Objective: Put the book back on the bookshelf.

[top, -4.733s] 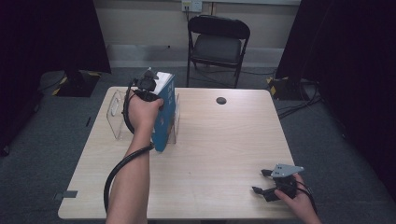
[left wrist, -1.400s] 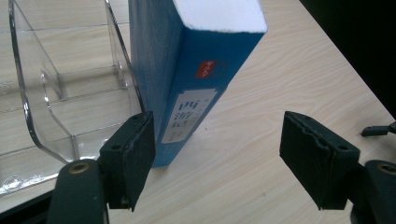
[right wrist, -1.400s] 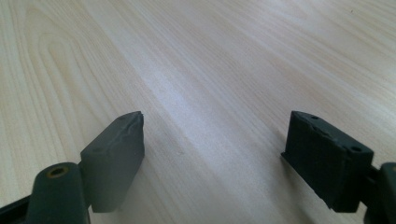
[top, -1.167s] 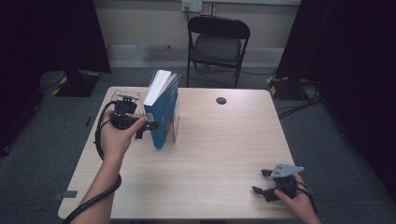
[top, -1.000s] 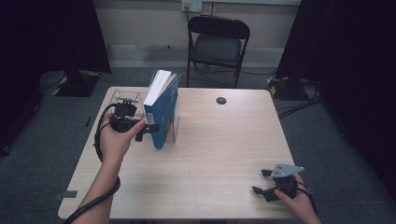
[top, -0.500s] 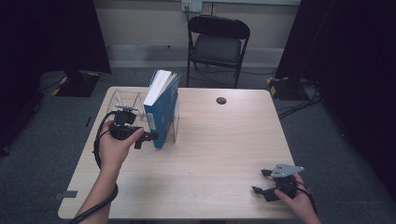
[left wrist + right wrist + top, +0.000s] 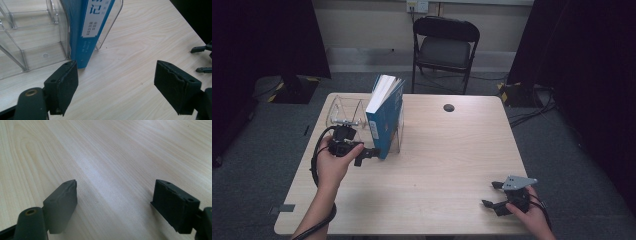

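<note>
Left gripper [image 7: 371, 152] is sitting just off the near bottom corner of the blue book [image 7: 384, 115], fingers [image 7: 62, 87] spread wide, pinching nothing. Book is standing upright in the clear acrylic rack [image 7: 343, 111], in its rightmost slot, leaning slightly, spine facing the person; long axis is vertical. In the left gripper view the spine [image 7: 91, 27] is lying ahead and left of the gap, nearly in line with the left finger. Left hand is far nearer. Right gripper [image 7: 497, 195] is resting well apart at the near right of the worktop [image 7: 452, 150], fingers [image 7: 61, 202] also spread, empty. Rack dividers are flanking the book closely; judging they'd be blocking any sideways approach.
</note>
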The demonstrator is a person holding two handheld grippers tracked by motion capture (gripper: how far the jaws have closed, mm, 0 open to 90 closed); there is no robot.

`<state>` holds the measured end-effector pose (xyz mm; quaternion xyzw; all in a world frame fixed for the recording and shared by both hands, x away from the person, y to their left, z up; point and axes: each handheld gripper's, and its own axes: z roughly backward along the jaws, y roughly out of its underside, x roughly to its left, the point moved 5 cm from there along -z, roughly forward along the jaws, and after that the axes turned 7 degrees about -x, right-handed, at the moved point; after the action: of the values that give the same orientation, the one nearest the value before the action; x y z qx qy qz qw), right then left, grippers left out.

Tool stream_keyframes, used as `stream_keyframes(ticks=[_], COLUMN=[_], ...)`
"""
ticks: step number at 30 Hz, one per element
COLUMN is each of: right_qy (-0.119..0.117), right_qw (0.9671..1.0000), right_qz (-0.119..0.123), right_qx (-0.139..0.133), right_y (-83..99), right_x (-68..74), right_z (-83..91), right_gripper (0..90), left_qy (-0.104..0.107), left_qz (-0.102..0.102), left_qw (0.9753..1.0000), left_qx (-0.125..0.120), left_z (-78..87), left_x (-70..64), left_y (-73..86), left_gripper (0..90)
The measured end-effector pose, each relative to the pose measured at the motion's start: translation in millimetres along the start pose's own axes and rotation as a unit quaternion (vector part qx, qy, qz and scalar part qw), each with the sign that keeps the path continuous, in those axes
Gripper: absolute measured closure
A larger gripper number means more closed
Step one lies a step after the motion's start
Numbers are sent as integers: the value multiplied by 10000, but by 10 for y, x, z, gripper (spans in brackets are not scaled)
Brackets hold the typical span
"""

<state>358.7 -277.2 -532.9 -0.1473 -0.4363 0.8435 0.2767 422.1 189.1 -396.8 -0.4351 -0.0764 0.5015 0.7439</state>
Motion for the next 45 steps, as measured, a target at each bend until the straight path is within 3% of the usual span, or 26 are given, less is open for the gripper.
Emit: stream_keyframes(ticks=[4,30,45], right_qy=[0,-1,0], right_qw=[10000,10000,10000], right_qz=[-3,0,1], right_qx=[1,-1,0], right_y=[0,0,0], right_x=[0,0,0], right_z=[0,0,0], right_gripper=[193,193,193], left_qy=[81,22,19], left_qz=[14,-196,-74], left_qw=[10000,9994,9995], left_qx=[23,281,299], left_z=[-13,-116,-224], left_x=[8,63,98], left_y=[58,379,590], left_gripper=[193,192,193])
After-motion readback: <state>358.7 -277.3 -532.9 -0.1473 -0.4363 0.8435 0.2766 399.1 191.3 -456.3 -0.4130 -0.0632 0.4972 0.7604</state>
